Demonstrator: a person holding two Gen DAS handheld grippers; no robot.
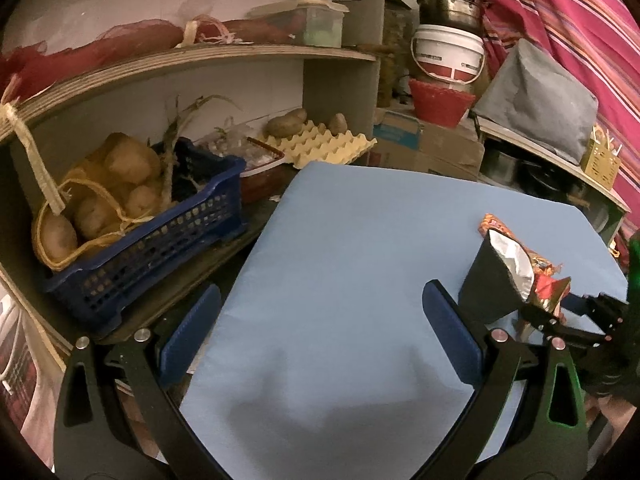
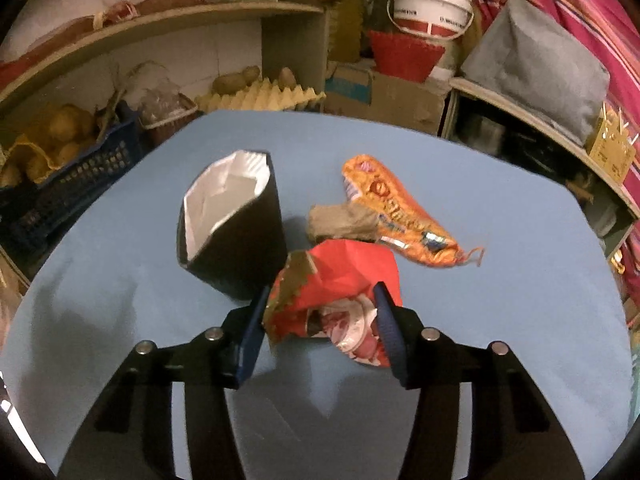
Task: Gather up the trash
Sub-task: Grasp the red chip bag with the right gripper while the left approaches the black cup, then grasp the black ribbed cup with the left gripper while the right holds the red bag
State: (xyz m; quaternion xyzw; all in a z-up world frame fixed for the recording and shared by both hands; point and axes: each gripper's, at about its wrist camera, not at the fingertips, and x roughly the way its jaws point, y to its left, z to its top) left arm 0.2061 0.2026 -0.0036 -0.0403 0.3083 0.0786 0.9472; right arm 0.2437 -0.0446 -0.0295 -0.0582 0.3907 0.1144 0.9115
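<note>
No lettering can be read on the orange packet (image 2: 400,212); a crumpled red wrapper (image 2: 340,292) is pinched by the right gripper (image 2: 320,316), left gripper (image 1: 320,332) spread wide.

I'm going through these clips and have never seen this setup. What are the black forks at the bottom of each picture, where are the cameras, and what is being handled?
No robot here: a person holds a two-finger gripper in each hand, each with a fisheye camera looking along its fingers. The left view shows the left gripper open over the blue mat, holding nothing. The right view shows the right gripper with its blue pads against a crumpled red wrapper. Beside it stand an open black foil-lined bag, a brown paper wad and an orange snack wrapper. Pantry shelves stand behind.
</note>
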